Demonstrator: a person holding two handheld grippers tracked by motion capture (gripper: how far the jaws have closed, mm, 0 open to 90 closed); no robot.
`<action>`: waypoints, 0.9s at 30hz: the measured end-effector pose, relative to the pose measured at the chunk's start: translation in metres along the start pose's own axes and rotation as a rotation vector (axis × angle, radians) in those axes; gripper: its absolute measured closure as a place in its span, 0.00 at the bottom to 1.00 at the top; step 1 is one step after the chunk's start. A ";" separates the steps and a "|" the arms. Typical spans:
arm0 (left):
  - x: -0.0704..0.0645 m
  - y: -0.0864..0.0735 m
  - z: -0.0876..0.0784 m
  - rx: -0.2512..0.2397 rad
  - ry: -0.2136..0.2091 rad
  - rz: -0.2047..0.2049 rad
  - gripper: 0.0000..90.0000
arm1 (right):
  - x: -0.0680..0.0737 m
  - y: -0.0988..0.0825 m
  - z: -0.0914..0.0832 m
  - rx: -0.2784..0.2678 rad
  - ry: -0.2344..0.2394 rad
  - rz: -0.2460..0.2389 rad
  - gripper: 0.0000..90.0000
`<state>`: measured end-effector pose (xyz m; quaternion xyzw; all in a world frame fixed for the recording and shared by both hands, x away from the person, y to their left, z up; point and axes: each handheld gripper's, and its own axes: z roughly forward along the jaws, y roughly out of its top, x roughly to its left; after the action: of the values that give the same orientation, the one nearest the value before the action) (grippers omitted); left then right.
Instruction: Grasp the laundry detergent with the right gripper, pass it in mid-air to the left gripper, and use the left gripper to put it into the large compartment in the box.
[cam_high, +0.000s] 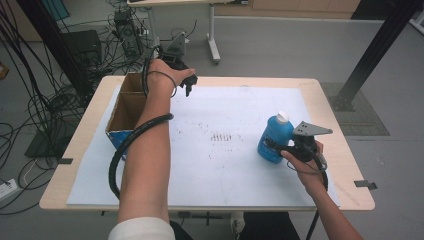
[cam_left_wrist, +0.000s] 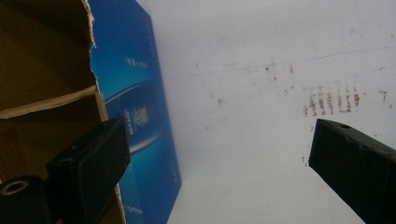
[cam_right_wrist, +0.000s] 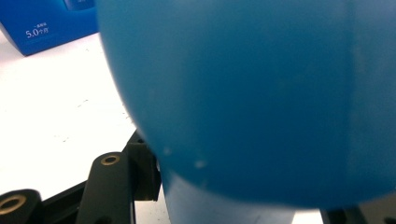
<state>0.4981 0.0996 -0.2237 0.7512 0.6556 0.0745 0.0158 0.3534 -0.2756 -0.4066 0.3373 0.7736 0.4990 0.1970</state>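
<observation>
1 jaw of the right gripper (cam_high: 281, 148) hides behind the gripped blue plastic bottle (cam_high: 274, 137); left gripper (cam_high: 187, 84) hangs spread beside the blue-sided cardboard box (cam_high: 126, 107).

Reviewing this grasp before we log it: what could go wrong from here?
1. The right gripper grips the blue plastic bottle with the white cap low on its rounded body; lifted, it may tip or slip.
2. The left gripper, open, hangs beside the open cardboard box with blue printed sides; a careless move could knock its wall.
3. The black cable lies across the box's edge and may snag.
</observation>
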 end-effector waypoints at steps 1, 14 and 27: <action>0.000 0.000 0.000 0.000 0.000 0.000 0.06 | 0.000 0.000 0.000 0.001 0.001 0.001 0.47; -0.003 0.002 -0.005 -0.006 0.003 0.007 0.06 | 0.000 0.000 0.000 0.000 0.000 0.001 0.47; -0.006 0.003 -0.005 -0.006 0.006 0.013 0.06 | -0.001 0.000 -0.001 0.000 0.003 0.002 0.50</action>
<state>0.5000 0.0932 -0.2187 0.7551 0.6507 0.0786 0.0156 0.3534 -0.2764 -0.4066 0.3376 0.7734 0.4996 0.1954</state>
